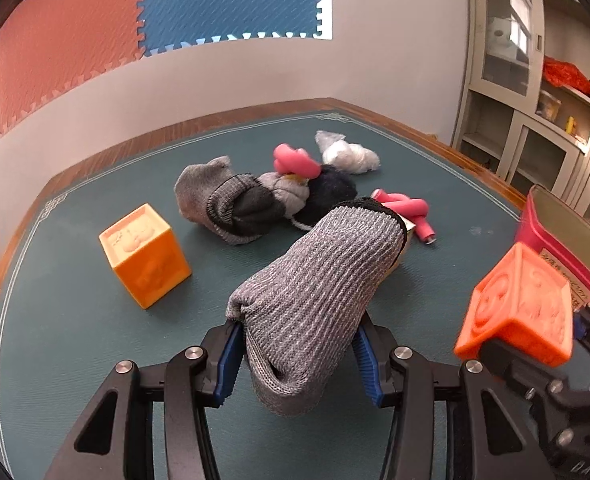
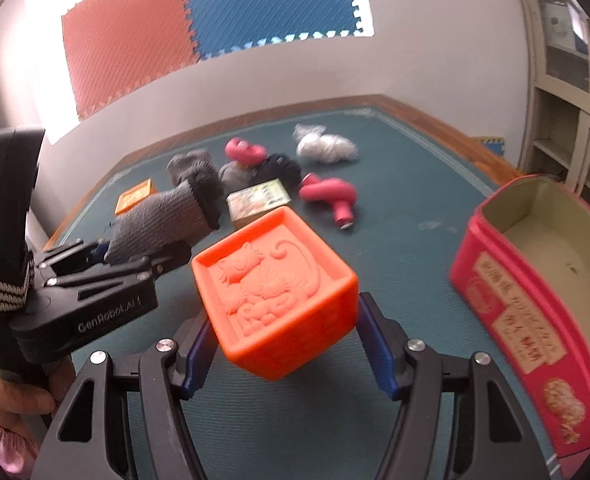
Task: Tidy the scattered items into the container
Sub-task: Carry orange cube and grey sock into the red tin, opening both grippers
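My left gripper is shut on a grey knitted sock and holds it above the green table mat; the sock also shows in the right wrist view. My right gripper is shut on an orange embossed cube, lifted off the table; the cube also shows in the left wrist view. The pink container stands open at the right, its inside bare. Its rim shows in the left wrist view.
On the mat lie a yellow-orange cube, a pile of grey and dark socks, two pink foam rollers, a crumpled white plastic bag and a small card box. A cabinet stands at the far right.
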Available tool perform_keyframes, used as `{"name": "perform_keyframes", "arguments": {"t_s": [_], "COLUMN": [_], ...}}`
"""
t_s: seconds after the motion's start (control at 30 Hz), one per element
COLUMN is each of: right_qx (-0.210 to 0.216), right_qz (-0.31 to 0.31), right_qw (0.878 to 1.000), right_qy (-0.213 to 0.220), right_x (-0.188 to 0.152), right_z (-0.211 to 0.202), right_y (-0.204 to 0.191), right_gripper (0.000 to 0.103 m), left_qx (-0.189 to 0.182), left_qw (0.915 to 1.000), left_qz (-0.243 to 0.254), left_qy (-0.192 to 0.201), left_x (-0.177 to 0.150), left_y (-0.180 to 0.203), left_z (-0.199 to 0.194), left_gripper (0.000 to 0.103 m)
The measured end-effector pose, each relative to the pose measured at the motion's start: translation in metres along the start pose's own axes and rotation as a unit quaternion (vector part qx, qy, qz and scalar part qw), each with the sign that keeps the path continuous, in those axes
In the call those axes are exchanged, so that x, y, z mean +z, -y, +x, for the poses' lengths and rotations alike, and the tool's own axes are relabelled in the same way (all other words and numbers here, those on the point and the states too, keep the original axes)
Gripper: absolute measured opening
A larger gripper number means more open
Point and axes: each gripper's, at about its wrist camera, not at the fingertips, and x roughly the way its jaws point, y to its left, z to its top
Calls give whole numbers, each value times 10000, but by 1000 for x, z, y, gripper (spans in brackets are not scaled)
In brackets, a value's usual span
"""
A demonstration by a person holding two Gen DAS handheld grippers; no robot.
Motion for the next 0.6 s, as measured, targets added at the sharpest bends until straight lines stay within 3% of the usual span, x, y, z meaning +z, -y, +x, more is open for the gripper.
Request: {"name": "perform_keyframes", "arguments": {"t_s": [0.33,0.6], "right_qx": [-590,-1445], "right_qz": [435,806], "right_qw": [9944,9762], "right_qy": [765,1400], "right_x": [7,9], "right_z": [-54,-108], "right_y": [47,103], "right_gripper": [69,69], "left_qx": [-429,-968], "left_qw": [9989,9936], "left_qz": [85,390], "left_qy": [153,431], "left_x": [19,43], "left_y": [51,118], "left_z": [-12,-21], "left_gripper": [51,51]}}
